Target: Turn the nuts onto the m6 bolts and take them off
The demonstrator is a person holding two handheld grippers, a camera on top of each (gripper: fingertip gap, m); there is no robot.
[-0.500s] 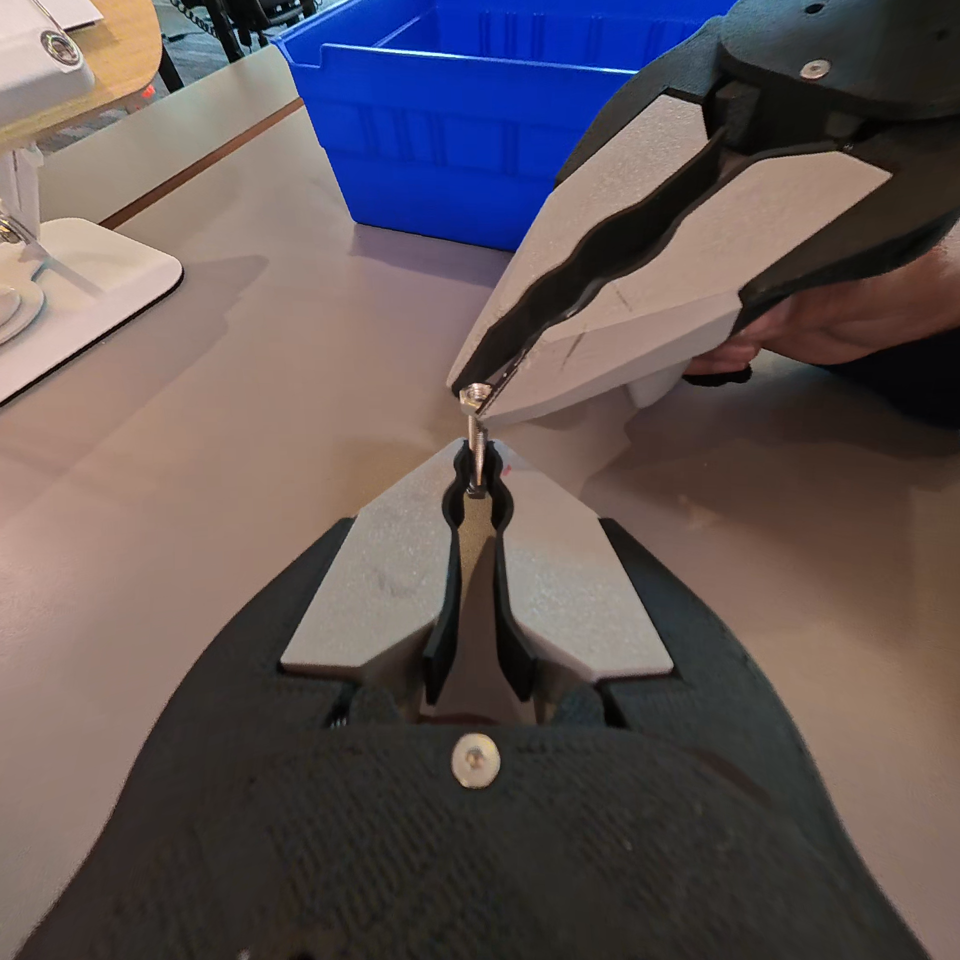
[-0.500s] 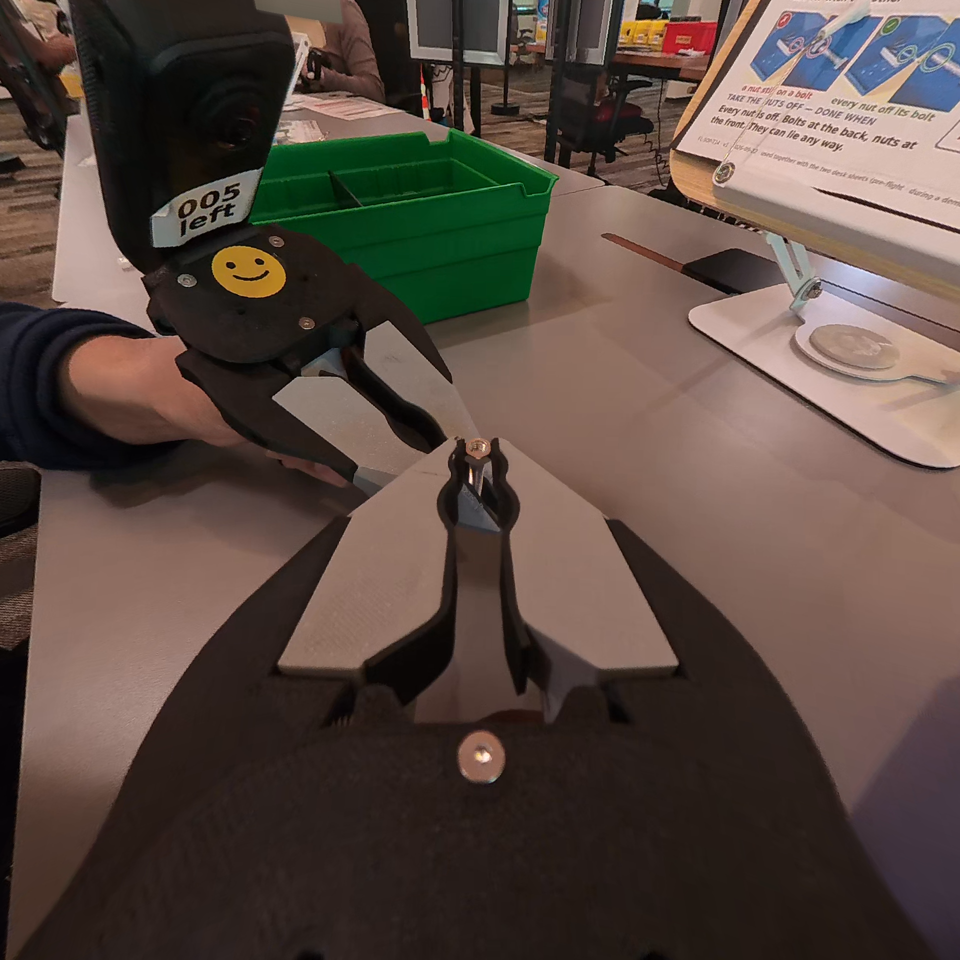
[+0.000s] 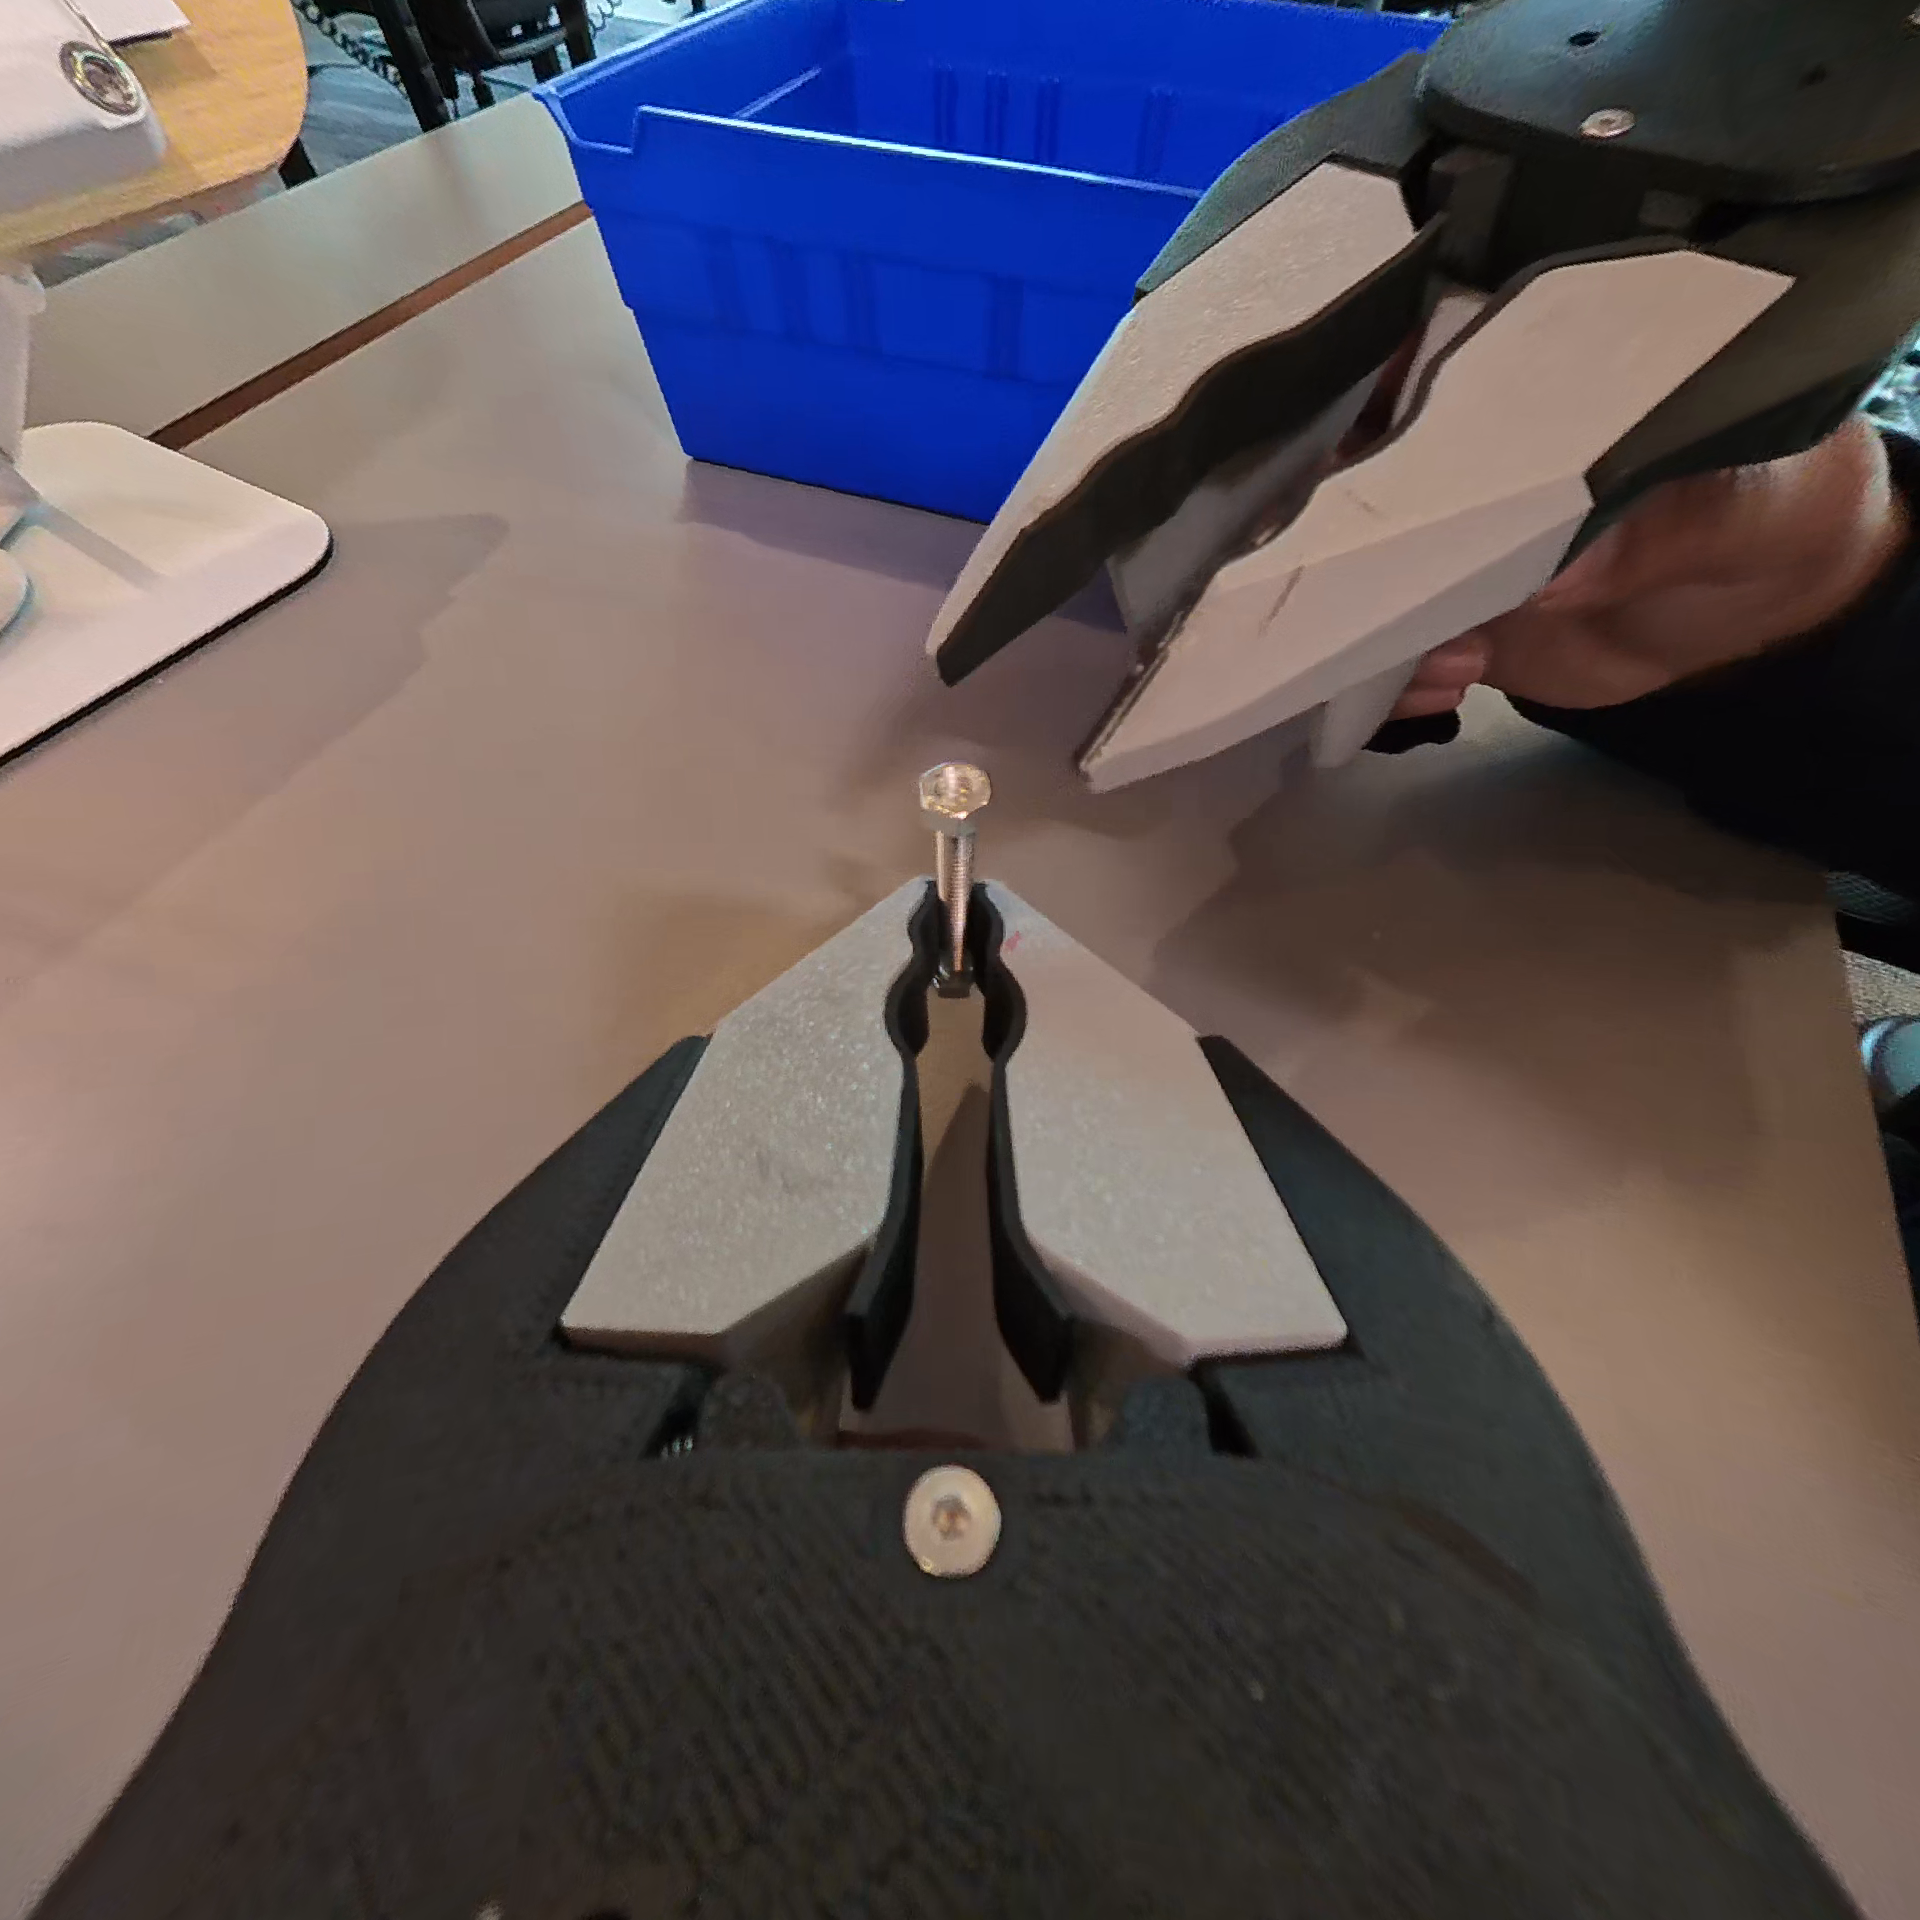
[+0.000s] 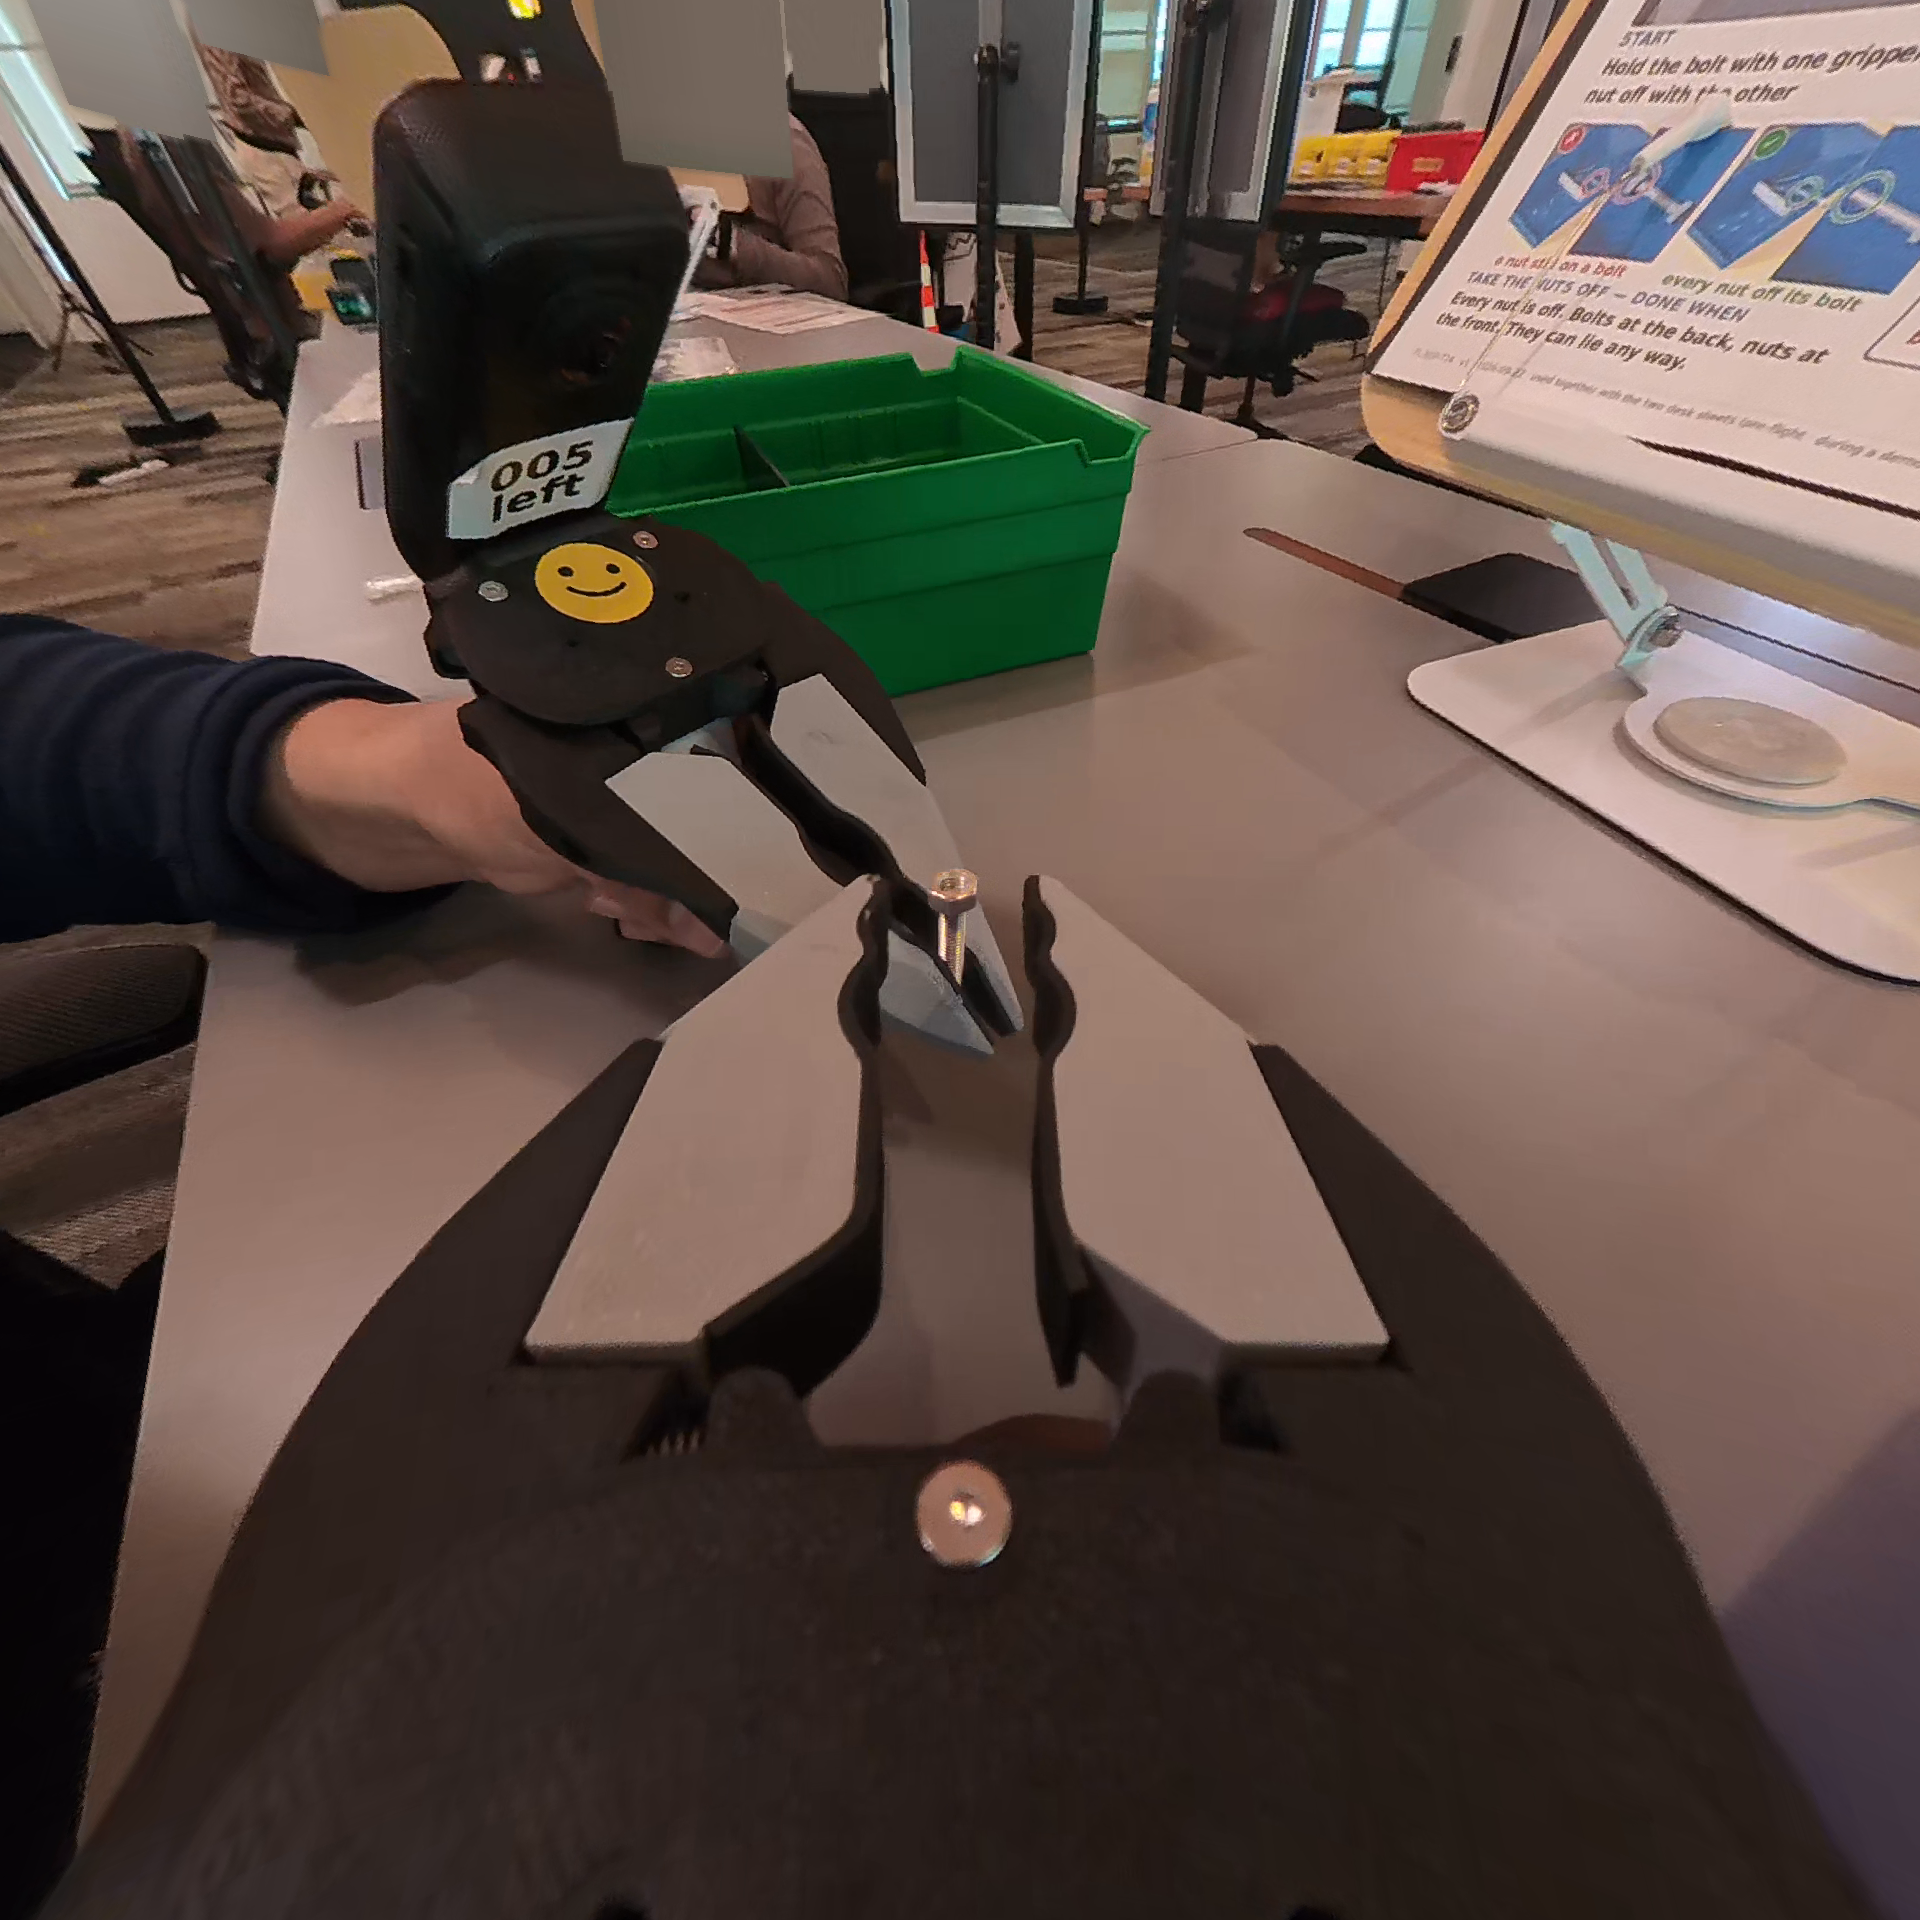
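Observation:
My left gripper [image 3: 954, 906] is shut on a silver M6 bolt [image 3: 950, 883], which stands upright out of the fingertips. A hex nut [image 3: 954, 795] sits on the bolt's top end. My right gripper [image 3: 1013, 717] is open and empty, up and to the right of the nut and clear of it. In the right wrist view, my right gripper [image 4: 954, 896] has its fingertips apart on either side of the nut [image 4: 952, 889] without touching it. The left gripper [image 4: 982, 1023] holds the bolt [image 4: 954, 940] just beyond them.
A blue bin [image 3: 883, 343] stands behind the grippers on the grey table [image 3: 416, 831]. A green divided bin [image 4: 883, 540] stands farther back. A white stand [image 4: 1558, 717] with an instruction sheet is at the right, and its base [image 3: 156, 561] shows at the left. My right fingertips sit around 5 cm from my left ones.
My right gripper has opened, let go of the nut and drawn back up and to the right. The left gripper still holds the bolt, with the nut on its top.

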